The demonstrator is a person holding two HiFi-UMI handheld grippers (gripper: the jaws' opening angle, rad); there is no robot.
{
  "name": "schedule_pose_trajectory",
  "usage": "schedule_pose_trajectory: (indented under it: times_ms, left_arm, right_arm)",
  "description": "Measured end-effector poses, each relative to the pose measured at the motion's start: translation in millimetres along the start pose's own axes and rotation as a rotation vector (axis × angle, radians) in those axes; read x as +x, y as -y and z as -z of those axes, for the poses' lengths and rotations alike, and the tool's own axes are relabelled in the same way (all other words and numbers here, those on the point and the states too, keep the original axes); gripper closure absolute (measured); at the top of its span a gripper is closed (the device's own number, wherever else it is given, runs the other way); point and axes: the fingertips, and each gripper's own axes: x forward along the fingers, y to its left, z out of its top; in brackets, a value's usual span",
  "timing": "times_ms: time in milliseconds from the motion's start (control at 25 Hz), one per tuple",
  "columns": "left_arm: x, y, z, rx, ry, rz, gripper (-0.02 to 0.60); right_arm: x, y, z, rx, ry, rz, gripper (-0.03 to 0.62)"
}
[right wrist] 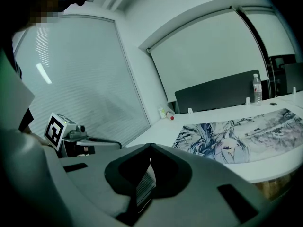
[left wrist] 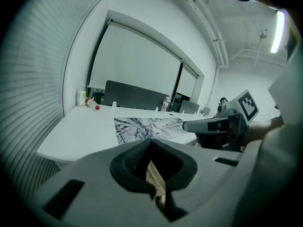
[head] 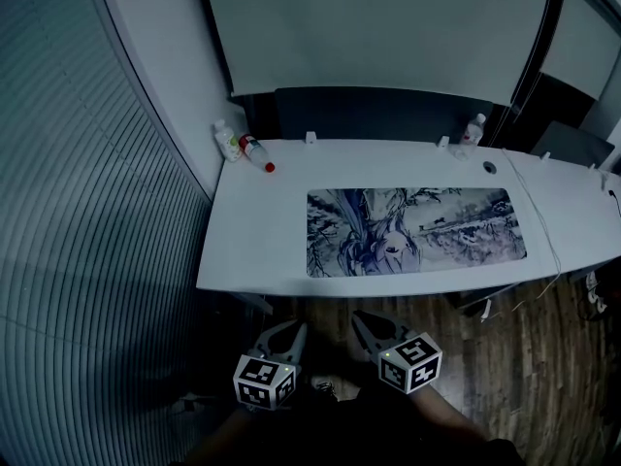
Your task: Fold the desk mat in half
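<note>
**Mat's not touched yet**

I'm holding the left gripper (head: 283,336) and right gripper (head: 376,330) short of the long white bench (head: 254,231), both jaws pinched together on nothing. The rectangular desk mat with blue-grey ink artwork (head: 415,229) is lying flat near the front edge. I'm planning to open up and pinch both corners of one short end evenly. Ribbed wall on the left, wooden floor below.

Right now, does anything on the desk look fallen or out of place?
A red-capped bottle lies on its side at the back left corner, beside an upright bottle. The mat lies flat.
</note>
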Motion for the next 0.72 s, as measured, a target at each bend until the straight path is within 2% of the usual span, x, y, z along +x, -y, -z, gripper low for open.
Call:
schedule_pose_trajectory:
  times_ms: [320,720]
  left_arm:
    - [2,-4,1,-0.02,0.007,-0.04,0.577]
    - [4,-23,1,-0.079,0.025,-0.131,0.577]
  right_arm:
    - [17,5,2,-0.022,-0.033,-0.045,0.571]
    - [58,15,2,-0.07,-0.103,-0.114,0.571]
